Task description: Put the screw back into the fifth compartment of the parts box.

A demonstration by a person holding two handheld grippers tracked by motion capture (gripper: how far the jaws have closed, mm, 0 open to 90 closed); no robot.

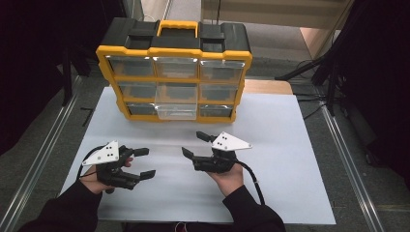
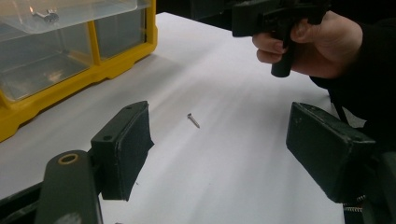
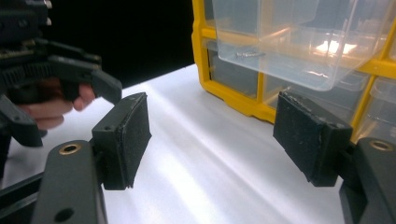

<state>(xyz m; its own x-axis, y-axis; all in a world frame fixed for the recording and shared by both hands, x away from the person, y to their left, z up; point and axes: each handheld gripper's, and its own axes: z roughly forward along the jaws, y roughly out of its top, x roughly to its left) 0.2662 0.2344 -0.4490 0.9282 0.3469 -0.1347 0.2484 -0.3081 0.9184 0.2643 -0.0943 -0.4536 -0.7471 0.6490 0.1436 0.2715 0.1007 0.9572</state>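
Both grippers sit over the white worktop (image 1: 270, 159), jaws spread, nothing held. Left gripper (image 1: 140, 163) points right; right gripper (image 1: 196, 143) points left, toward it. A screw (image 2: 193, 120) lies flat on the bare worktop between them, just ahead of the left jaws.

Risks:
- Screw is small and lies flat. Pads closing too high probably miss it; closing skewed likely flicks it away across the smooth sheet.
- The grippers face each other at close range. If both go for the screw, the jaws could clash.

Around: yellow organizer (image 1: 174, 82) stands behind, with its bottom-middle drawer (image 1: 176, 111) pulled out and another screw (image 3: 249, 54) inside. That drawer overhangs the worktop near the right gripper, so a careless lift could knock it.
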